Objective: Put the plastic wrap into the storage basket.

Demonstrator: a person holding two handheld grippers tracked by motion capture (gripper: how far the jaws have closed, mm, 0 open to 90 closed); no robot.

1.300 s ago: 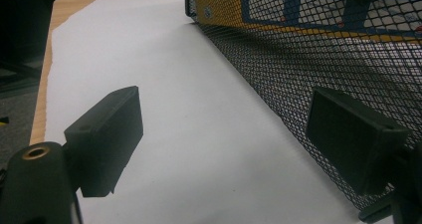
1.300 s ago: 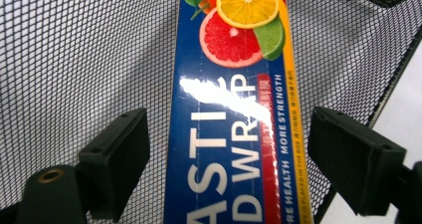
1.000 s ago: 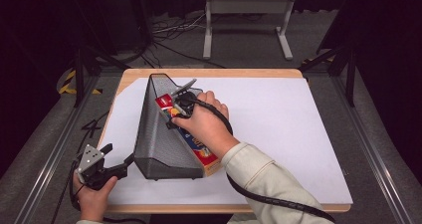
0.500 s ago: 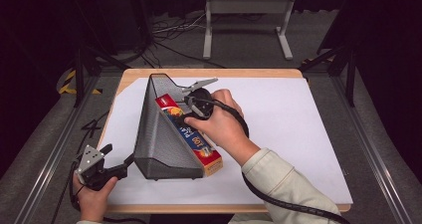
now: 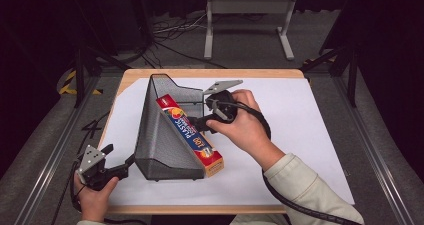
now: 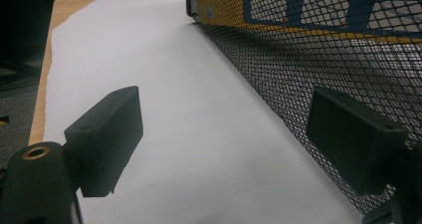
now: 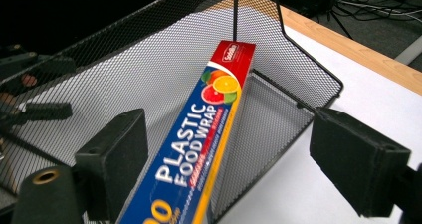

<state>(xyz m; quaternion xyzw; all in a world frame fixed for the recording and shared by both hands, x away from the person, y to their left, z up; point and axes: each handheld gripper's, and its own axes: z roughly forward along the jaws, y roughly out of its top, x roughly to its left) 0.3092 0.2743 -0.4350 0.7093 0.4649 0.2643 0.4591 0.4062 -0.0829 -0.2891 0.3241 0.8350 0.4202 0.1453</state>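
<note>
white sheet (image 5: 300, 135) on wood table (image 5: 210, 73) | dark room | both grippers wide, nothing held

high view: overhead from the person's side, facing forward-down. both gripper views sit low and close; all three share the mesh basket (image 5: 165, 145) and wrap box (image 5: 192, 135).

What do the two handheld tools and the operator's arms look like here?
Both are black handheld units. The left tool carries a grey three-cornered plate, as does the right tool. Each ends in two blocky black rectangular jaws with flat pads, plus a brass-coloured ring near the base. A thick black cable trails from the right unit. The right arm wears a cream long sleeve.
</note>
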